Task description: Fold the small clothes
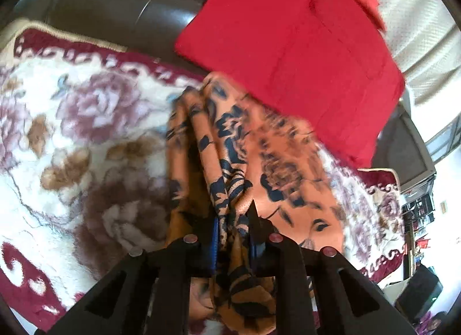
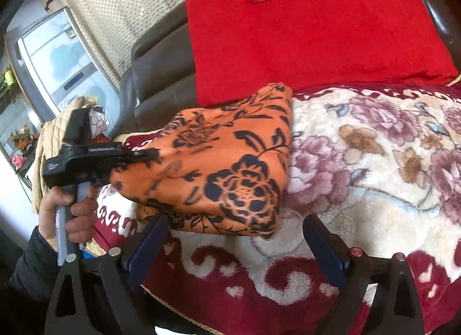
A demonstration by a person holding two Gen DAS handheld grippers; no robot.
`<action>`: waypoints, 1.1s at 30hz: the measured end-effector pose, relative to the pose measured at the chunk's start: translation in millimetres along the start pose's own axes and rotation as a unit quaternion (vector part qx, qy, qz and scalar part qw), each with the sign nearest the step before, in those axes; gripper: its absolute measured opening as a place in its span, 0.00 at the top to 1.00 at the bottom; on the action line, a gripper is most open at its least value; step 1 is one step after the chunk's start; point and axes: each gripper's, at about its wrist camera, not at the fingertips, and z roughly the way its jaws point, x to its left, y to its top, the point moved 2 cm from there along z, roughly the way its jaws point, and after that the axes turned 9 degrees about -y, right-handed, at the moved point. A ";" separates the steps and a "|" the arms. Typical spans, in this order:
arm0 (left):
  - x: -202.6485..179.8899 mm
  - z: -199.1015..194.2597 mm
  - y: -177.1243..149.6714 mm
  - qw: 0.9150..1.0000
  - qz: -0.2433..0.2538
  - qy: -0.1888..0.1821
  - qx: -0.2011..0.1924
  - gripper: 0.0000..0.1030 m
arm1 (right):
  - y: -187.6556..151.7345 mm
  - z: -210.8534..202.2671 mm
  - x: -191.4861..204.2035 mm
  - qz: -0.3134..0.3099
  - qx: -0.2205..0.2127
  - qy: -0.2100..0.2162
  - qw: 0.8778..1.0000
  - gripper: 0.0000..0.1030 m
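An orange cloth with a dark floral print (image 2: 227, 167) lies folded on the floral blanket (image 2: 374, 162). My left gripper (image 1: 232, 219) is shut on a bunched edge of this cloth (image 1: 230, 162), which hangs between its fingers. In the right wrist view the left gripper (image 2: 144, 157) holds the cloth's left edge, lifted slightly. My right gripper (image 2: 234, 232) is open and empty, just in front of the cloth's near edge, its fingers (image 2: 322, 245) apart above the blanket.
A folded red blanket (image 2: 311, 32) lies behind the cloth on a dark leather sofa (image 2: 161, 75). A beige quilted item (image 2: 49, 139) sits at the left. A window and curtain are at the back left.
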 end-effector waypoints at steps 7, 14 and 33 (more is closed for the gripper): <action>10.8 18.7 -8.3 1.000 0.001 0.015 0.011 0.78 | 1.8 5.9 -9.5 0.017 0.013 0.003 1.000 0.06; -5.2 15.0 -24.9 0.998 0.042 0.043 -0.011 0.75 | -0.4 9.8 -13.0 0.029 0.023 0.014 0.999 0.06; -12.7 24.0 -39.0 0.988 0.077 0.126 -0.041 0.57 | 50.7 118.8 -44.1 0.175 0.182 0.117 0.960 0.49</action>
